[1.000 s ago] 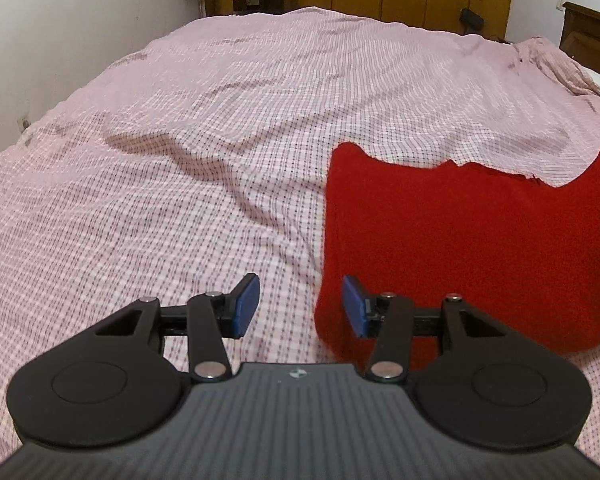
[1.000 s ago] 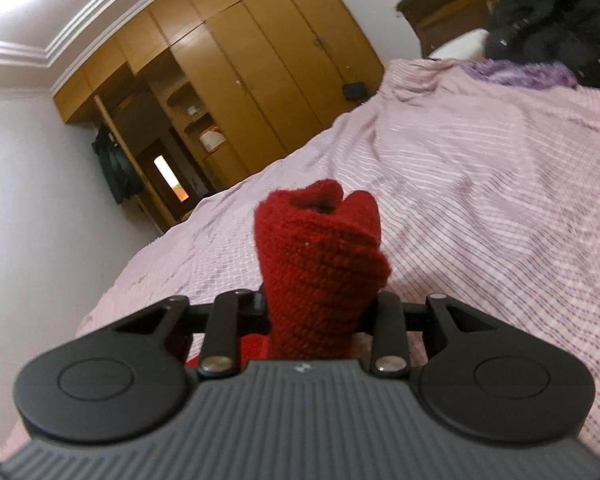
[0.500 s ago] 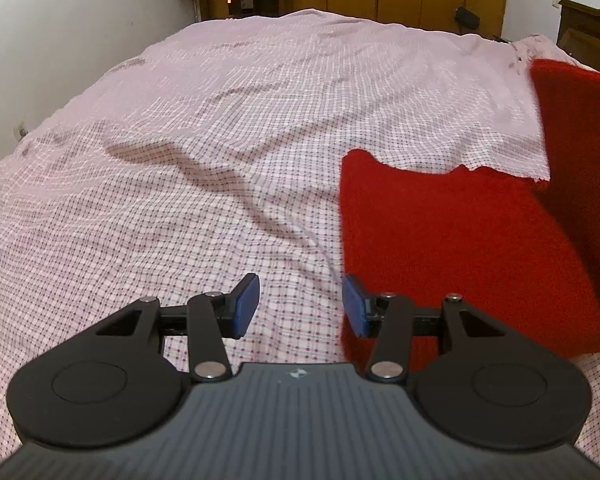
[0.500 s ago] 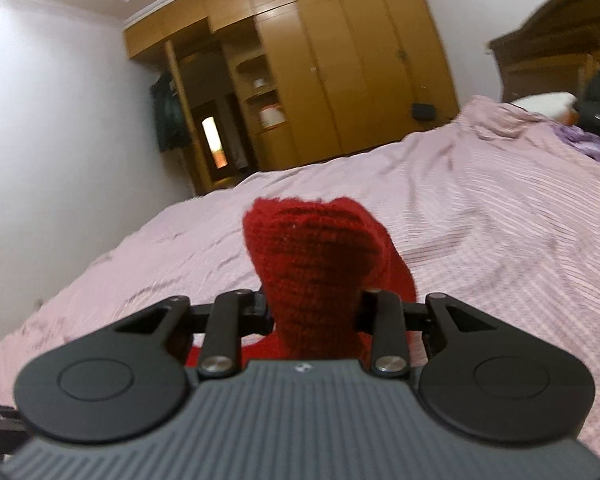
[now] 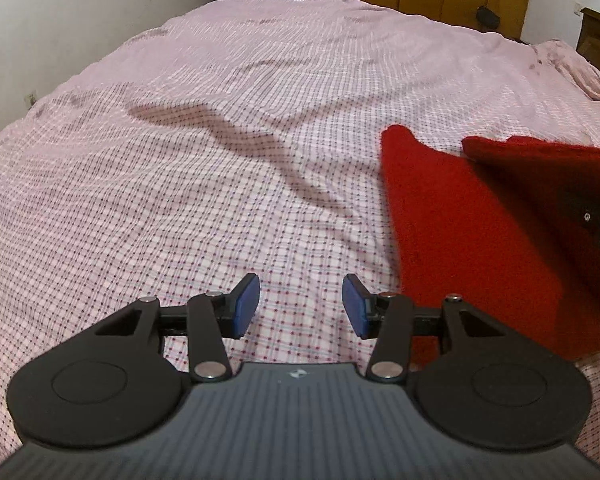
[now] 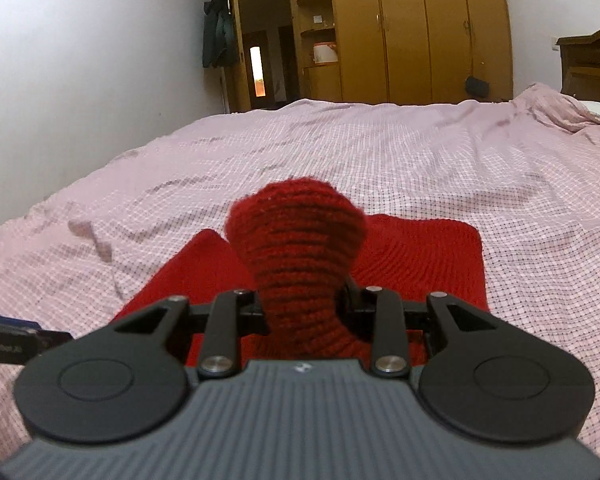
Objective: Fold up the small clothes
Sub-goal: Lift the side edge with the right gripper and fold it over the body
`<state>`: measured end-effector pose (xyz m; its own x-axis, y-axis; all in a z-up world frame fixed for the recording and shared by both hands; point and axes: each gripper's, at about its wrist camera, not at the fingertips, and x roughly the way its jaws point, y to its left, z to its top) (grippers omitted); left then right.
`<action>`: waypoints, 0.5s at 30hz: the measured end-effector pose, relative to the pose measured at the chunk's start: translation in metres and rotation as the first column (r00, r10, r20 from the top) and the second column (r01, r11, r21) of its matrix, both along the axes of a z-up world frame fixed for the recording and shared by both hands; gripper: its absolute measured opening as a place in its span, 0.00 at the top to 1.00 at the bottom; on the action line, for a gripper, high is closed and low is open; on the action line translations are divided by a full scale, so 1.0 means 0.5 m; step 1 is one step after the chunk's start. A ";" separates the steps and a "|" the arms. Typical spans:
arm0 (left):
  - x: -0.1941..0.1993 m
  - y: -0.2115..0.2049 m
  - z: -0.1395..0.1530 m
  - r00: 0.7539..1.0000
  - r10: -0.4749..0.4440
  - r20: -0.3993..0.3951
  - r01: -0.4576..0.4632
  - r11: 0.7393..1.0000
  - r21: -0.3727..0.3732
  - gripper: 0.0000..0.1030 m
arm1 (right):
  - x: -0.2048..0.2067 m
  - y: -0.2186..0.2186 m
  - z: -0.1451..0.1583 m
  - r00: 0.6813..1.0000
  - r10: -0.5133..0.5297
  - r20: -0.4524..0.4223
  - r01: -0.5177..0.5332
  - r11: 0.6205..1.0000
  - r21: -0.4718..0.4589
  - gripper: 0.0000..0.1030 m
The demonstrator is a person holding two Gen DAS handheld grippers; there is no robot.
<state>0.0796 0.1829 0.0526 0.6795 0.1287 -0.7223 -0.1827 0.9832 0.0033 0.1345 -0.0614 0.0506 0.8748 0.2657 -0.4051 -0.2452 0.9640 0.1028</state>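
Now my right gripper, clamped on the red knitted garment, should lay its fold squarely toward nine o'clock; my left gripper hangs apart, empty.

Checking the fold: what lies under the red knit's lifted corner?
More of the red knit garment, flat on the checked bedspread. The sheet beneath it is covered.

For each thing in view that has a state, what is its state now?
Red knit garment: lying on the bed, one end lifted and bunched.
Right gripper: shut on the garment's lifted end.
Left gripper: open, empty, over the bedsheet.
Wardrobe doors: closed.
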 end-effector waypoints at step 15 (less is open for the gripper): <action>-0.033 0.060 -0.037 0.998 0.060 -0.034 -0.062 0.995 -0.076 0.47 | 0.027 -0.019 0.016 0.999 -0.040 -0.021 0.042 0.996 0.076 0.67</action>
